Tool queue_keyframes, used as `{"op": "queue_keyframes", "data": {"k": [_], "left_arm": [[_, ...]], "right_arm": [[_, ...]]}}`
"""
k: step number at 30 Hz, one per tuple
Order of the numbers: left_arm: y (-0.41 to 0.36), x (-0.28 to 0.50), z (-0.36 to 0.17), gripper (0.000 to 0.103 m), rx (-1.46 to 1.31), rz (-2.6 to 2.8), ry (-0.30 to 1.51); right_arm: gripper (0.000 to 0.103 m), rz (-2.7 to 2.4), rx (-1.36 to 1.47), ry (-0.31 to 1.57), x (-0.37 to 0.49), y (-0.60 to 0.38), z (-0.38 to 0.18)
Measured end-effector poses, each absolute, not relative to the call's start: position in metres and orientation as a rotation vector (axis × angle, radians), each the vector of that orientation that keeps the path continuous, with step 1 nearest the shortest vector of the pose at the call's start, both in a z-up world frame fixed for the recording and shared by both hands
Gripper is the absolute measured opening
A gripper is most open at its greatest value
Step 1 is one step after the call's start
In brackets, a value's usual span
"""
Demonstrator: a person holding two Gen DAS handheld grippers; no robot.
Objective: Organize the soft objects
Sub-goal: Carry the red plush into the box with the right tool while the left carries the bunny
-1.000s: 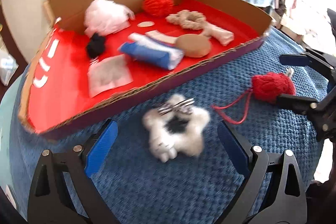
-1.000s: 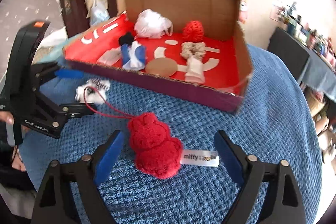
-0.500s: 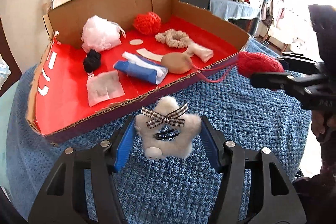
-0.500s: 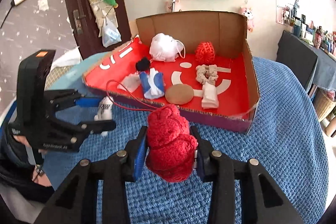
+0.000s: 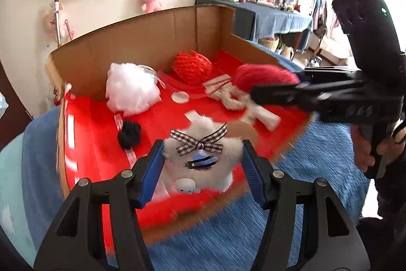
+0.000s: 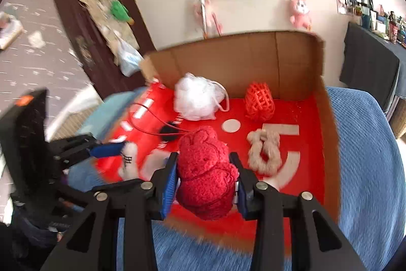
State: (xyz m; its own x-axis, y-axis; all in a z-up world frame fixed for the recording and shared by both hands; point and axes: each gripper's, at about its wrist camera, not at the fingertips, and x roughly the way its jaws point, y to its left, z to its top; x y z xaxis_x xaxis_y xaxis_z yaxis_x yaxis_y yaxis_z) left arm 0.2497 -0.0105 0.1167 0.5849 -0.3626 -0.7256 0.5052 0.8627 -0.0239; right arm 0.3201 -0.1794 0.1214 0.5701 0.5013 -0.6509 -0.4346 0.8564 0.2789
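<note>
My left gripper (image 5: 201, 170) is shut on a white fluffy star toy (image 5: 203, 159) with a checked bow, held above the front of the red-lined cardboard box (image 5: 142, 42). My right gripper (image 6: 205, 183) is shut on a red crocheted bunny (image 6: 206, 172) with a trailing red cord, held over the box (image 6: 327, 128). The bunny (image 5: 261, 74) and right gripper also show in the left wrist view, over the right side of the box. The left gripper with the star (image 6: 128, 156) shows at the left in the right wrist view.
The box holds a white mesh puff (image 5: 132, 88), a red mesh ball (image 5: 192, 66), a beige scrunchie (image 6: 265, 151), a black pompom (image 5: 129, 135) and a white folded cloth (image 5: 264, 114). A blue knitted blanket (image 6: 368, 156) covers the table. Bags hang on the wall behind.
Both grippers closed on their toys, lifted them off the blanket and moved forward over the box. The star and the bunny now hang above the red lining.
</note>
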Motion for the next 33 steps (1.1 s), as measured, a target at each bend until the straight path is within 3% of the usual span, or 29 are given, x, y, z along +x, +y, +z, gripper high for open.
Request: {"op": "queue_keyframes", "data": {"k": [10,33], "left_arm": [[-0.024,0.336,0.081,0.058,0.281,-0.494,0.958],[-0.038,0.374,0.059,0.059,0.356,-0.457,1.054]], "right_arm": [[0.042,0.519,0.018,1.007,0.415,-0.139,0.085],[0.043,0.510,0.011,1.124,0.442,-0.137,0.059]]}}
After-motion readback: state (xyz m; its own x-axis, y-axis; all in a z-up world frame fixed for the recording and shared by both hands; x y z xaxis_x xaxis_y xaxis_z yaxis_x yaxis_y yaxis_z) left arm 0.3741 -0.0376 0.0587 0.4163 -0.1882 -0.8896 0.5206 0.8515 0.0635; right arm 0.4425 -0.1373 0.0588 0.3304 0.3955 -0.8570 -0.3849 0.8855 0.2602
